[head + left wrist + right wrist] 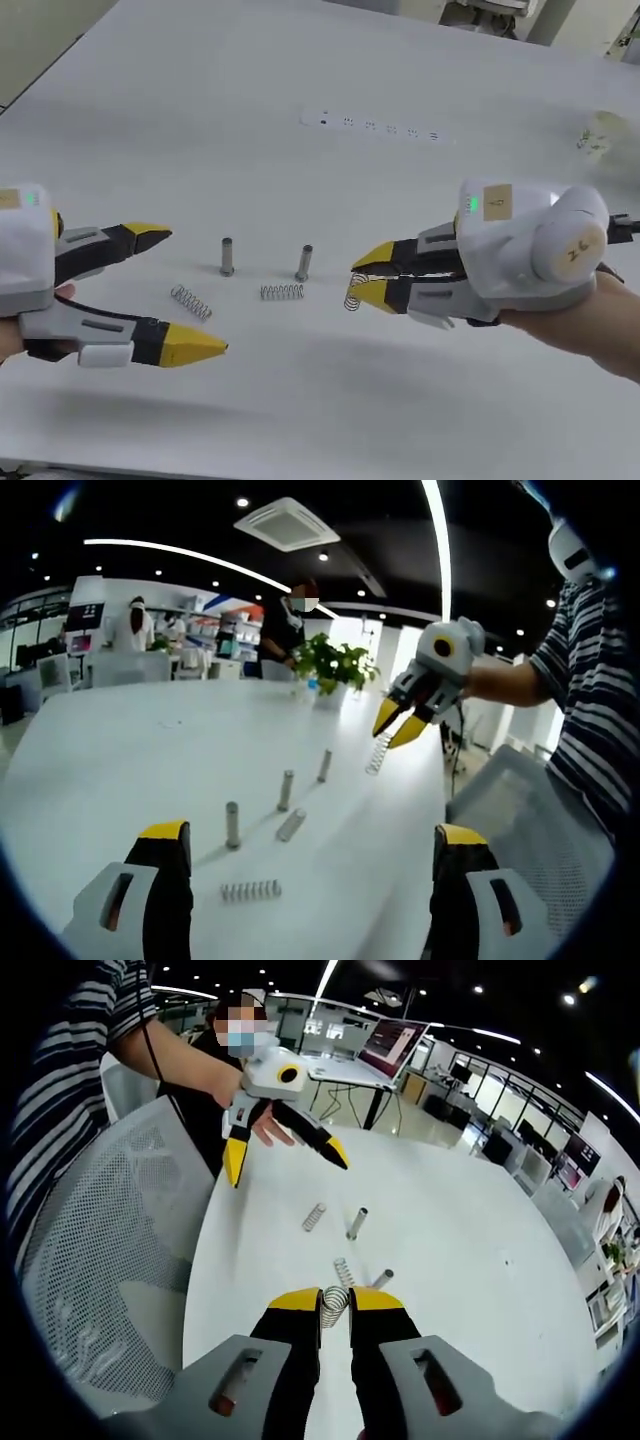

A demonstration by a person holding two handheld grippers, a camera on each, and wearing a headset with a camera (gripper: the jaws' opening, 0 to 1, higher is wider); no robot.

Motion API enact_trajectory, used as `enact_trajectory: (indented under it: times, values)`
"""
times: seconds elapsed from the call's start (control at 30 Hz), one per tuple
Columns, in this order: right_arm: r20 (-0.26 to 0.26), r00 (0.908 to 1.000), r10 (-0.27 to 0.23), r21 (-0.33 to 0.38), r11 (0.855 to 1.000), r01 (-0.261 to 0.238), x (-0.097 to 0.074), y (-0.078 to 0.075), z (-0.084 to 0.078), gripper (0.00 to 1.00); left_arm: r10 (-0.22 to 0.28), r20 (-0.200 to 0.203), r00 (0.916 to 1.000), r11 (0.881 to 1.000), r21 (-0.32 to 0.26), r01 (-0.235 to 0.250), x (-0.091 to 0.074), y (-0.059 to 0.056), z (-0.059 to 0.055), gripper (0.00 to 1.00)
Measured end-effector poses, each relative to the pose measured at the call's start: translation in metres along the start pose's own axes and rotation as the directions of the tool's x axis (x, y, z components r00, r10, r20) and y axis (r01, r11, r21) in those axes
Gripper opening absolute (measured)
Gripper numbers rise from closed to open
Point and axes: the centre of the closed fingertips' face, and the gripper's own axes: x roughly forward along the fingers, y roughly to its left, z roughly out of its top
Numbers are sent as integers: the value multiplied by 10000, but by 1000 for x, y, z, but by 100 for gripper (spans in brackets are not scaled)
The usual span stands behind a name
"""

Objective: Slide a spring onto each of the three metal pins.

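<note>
Table, third pin by right claw

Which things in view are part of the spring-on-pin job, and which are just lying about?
Job:
- right gripper, shut on a spring
- left gripper, open
- loose springs
- three pins

Lying about:
- power strip
- potted plant
- mesh chair

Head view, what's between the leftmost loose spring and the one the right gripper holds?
A second loose spring lies on the table, in the head view.
</note>
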Motion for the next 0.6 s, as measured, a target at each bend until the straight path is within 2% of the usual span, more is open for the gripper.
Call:
enact_trajectory:
  times: [0.33,0.47,0.6]
  values:
    - [-80,9988,-478,274,9985,480,-9,-20,-9,8,164,-4,9999,9997,-154,-164,-3,5,-2,98]
    - [-163,9966,-810,438,9957,816,-16,-32,-15,8,240,57,9997,9997,-111,-240,-4,6,-2,98]
    - [-318,9902,-1363,545,9889,1379,-21,-50,-25,8,253,57,9997,9995,-215,-252,-5,4,-2,98]
